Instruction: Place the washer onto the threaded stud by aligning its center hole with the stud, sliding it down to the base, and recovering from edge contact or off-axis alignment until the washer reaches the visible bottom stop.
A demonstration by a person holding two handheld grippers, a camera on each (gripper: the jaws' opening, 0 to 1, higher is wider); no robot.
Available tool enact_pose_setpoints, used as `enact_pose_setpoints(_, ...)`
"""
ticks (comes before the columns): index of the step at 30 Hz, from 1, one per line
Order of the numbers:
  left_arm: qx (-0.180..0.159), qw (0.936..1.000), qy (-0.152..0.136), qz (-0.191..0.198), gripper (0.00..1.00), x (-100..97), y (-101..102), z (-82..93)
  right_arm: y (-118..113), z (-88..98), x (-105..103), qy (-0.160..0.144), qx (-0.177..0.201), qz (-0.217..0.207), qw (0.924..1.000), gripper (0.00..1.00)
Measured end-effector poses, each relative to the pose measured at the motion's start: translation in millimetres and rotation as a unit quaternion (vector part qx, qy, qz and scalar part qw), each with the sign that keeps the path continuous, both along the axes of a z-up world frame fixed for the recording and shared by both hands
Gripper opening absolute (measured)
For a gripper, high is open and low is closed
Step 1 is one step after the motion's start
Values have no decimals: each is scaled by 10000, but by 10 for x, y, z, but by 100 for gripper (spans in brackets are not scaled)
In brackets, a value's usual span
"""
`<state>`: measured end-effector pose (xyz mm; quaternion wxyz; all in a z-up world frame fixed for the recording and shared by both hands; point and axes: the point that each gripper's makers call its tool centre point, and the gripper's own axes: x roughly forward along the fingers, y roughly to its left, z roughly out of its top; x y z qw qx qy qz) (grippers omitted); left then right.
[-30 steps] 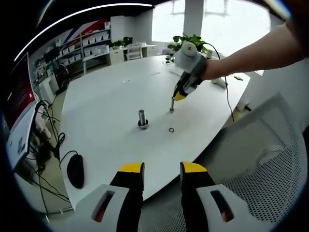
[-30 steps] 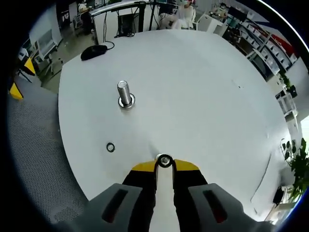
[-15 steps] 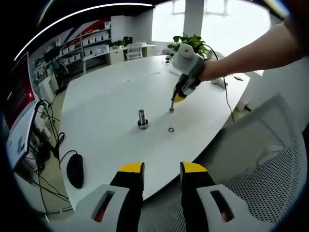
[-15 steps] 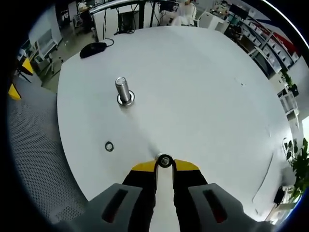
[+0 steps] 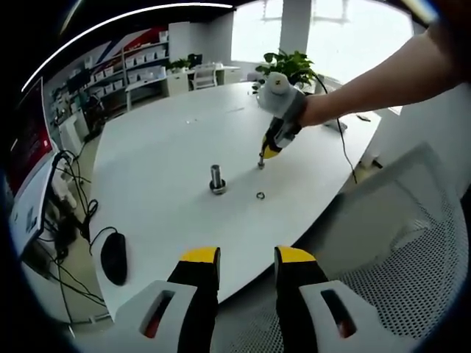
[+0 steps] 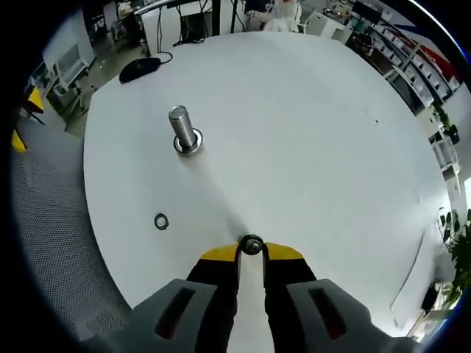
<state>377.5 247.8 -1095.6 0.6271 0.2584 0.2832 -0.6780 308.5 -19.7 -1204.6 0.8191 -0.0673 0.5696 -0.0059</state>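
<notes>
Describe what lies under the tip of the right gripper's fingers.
A small metal bolt stands between the right gripper fingers, on the white table. The fingers cover its lower part and base.

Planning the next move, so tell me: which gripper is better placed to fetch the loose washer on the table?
Right gripper: it is down at the table beside the washer, though shut on a small stud. Left gripper hangs back off the table's edge.

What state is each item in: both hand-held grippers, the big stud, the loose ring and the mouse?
Left hand-held gripper: open, holding nothing, off the table edge.
Right hand-held gripper: shut on a small bolt, above the table.
Big stud: upright on the table.
Loose ring: flat on the table, untouched.
Mouse: resting, cable attached.
</notes>
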Motion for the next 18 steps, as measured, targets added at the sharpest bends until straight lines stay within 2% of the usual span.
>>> enact_pose_setpoints(4, 14, 10000, 5, 19, 28, -1, 4, 1, -11, -58, -16, 55, 39, -21, 10000, 14)
enact_pose_setpoints(5, 26, 10000, 13, 12, 28, -6, -6, -3, -16, -80, -23, 82, 44, -18, 10000, 12)
enact_pose_setpoints(6, 36, 10000, 13, 7, 27, -6, -3, -8, -32, -123, -90, 294, 27, 66, 9995, 4)
enact_pose_setpoints(9, 47, 10000, 18, 5, 27, -4, 4, -17, -4, -139, -45, 91, 210, -90, 9997, 4)
enact_pose_setpoints(12, 57, 10000, 26, 11, 27, -4, 4, -18, -6, -219, -79, 210, 180, -74, 9996, 4)
enact_pose_setpoints(18, 67, 10000, 38, 10, 27, -4, -2, -25, 21, -271, -67, 151, 226, -66, 9996, 8)
